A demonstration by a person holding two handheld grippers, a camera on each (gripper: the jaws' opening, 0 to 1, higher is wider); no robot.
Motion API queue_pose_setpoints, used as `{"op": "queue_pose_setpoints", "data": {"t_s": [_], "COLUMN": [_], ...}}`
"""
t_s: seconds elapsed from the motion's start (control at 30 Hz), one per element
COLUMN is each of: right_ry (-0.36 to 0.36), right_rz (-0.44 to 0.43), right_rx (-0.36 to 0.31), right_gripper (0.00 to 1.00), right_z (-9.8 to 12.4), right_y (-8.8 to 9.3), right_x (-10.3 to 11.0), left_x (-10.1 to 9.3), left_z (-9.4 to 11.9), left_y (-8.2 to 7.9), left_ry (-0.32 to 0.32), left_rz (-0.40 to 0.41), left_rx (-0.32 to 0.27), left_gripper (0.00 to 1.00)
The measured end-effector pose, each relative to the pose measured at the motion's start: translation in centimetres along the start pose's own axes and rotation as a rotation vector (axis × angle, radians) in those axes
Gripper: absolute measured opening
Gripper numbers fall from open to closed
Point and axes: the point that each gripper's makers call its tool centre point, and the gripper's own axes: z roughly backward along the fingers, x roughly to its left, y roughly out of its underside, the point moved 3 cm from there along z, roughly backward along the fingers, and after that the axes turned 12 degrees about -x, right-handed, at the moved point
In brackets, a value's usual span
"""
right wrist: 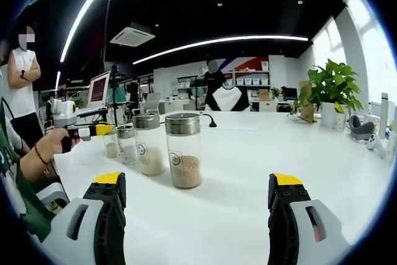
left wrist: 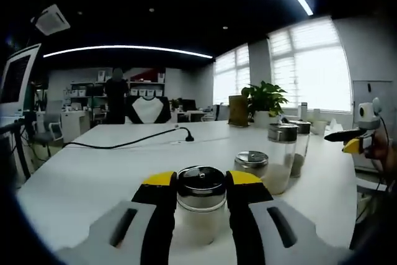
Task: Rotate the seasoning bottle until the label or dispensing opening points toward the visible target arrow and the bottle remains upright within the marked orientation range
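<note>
In the left gripper view, the left hand-held gripper rises from the bottom centre, its yellow-tipped jaws clenched on either side of a bottle with a shiny metal cap. The bottle stands upright on the white bench, pale seasoning in its lower part. Just right of it and farther back stand three more bottles in a row: a short one, a taller one with a metal lid, and a third behind that. At the right edge, the right hand-held gripper enters, yellow at its tip. A black cable runs across the bench in the middle of the frame, and a potted plant stands at upper right.

In the right gripper view, the right hand-held gripper's jaws stand wide apart at the bottom, released, with bare bench between them. Four bottles line up left of centre; the nearest holds brownish seasoning. At the far left the left hand-held gripper, held by a hand, reaches the farthest bottle. No arrow or label can be made out.
</note>
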Motion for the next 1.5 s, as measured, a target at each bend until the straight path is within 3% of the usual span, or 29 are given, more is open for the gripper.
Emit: {"op": "queue_pose_setpoints", "data": {"t_s": [0.33,0.5,0.63,0.7,0.8,0.87,0.93,1.0,1.07,1.1,1.27,1.5], "right_ry": [-0.003,-0.002,-0.005,-0.005,-0.001,0.0,0.0,-0.001,-0.001,0.0,-0.009,-0.015], "right_rz": [-0.002,-0.003,-0.002,0.0,0.0,-0.001,0.0,0.0,-0.002,-0.003,-0.006,-0.009], "right_rx": [0.001,0.005,0.003,0.001,0.002,-0.001,-0.004,-0.006,-0.004,-0.003,-0.003,-0.003], "right_gripper": [0.98,0.98,0.98,0.98,0.98,0.98,0.98,0.98,0.98,0.98,0.98,0.98], "right_z": [0.0,0.0,0.0,0.0,0.1,0.2,0.2,0.2,0.2,0.2,0.0,0.0], "right_y": [0.1,0.1,-0.1,-0.2,-0.2,-0.2,-0.3,-0.3,-0.2,-0.2,-0.1,-0.1], "right_x": [0.1,0.1,0.2,0.2,0.0,0.0,0.0,0.0,-0.1,-0.1,0.2,0.3], "left_x": [0.1,0.2,0.1,0.3,0.5,0.5,0.7,0.7,0.9,0.8,0.4,1.2], "left_z": [0.0,0.0,0.1,0.2,0.3,0.5,0.8,1.1,0.9,0.9,0.6,-0.5], "left_y": [0.0,0.0,-0.8,-1.1,-1.5,-1.8,-1.8,-1.8,-2.2,-2.3,-2.2,-0.8], "left_ry": [-0.058,-0.045,-0.01,0.004,0.071,0.104,0.143,0.215,0.249,0.304,0.493,0.618], "left_rz": [-0.014,-0.02,-0.046,-0.045,-0.047,-0.093,-0.065,-0.041,-0.057,-0.072,0.035,0.087], "left_rx": [-0.01,-0.002,-0.028,-0.021,-0.014,-0.019,-0.027,0.009,-0.009,-0.013,-0.02,0.022], "left_gripper": [0.33,0.33,0.49,0.48,0.48,0.55,0.56,0.55,0.56,0.56,0.58,0.61]}}
